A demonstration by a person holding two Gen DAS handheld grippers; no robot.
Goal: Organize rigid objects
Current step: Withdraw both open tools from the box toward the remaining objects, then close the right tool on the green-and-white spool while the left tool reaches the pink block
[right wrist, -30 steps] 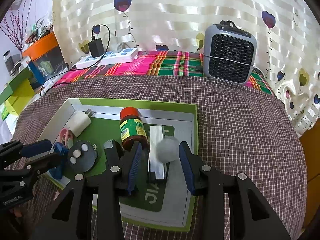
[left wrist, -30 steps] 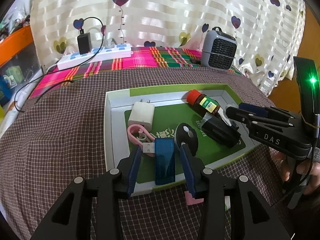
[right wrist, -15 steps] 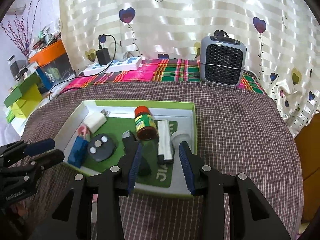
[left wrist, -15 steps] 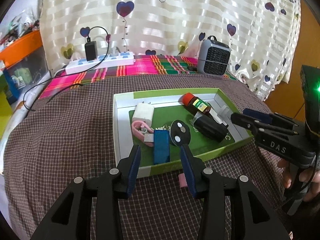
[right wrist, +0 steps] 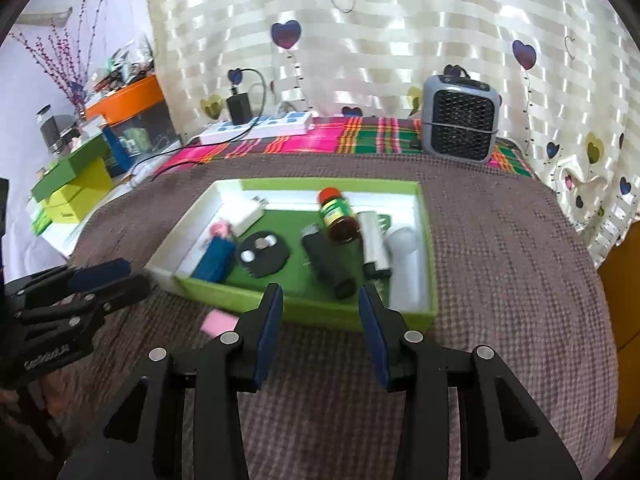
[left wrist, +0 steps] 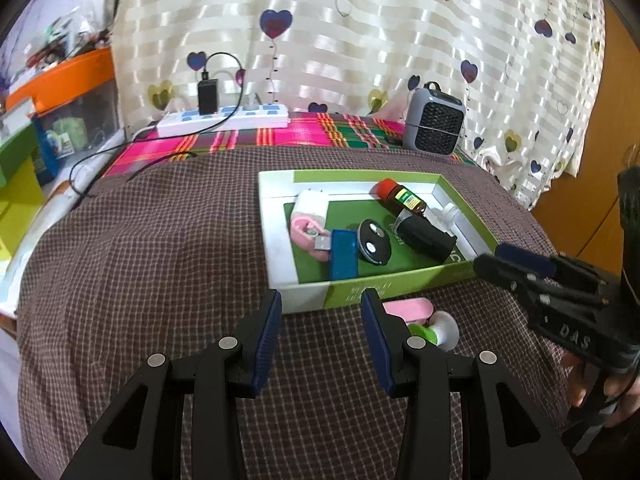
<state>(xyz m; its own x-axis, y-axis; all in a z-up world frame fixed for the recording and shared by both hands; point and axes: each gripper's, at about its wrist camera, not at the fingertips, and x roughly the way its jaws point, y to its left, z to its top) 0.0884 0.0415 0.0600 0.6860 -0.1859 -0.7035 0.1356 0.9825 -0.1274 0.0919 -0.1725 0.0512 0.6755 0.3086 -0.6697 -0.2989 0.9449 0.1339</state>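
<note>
A small grey fan heater (right wrist: 460, 120) stood at the back by a curtain with hearts (right wrist: 360, 32). A white power strip (left wrist: 224, 117) lay on a bright striped cloth (left wrist: 280, 136), with a black plug (left wrist: 208, 96) in it

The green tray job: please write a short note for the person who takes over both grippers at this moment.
Left gripper: open, empty, near the tray's front edge.
Right gripper: open, empty, also in front of the tray.
Green tray holds the white charger, blue USB stick, black disc, black cylinder and red-capped bottle.
Left on the checked cloth, outside the tray: pink piece and a green-and-white item. Put these in next.
</note>
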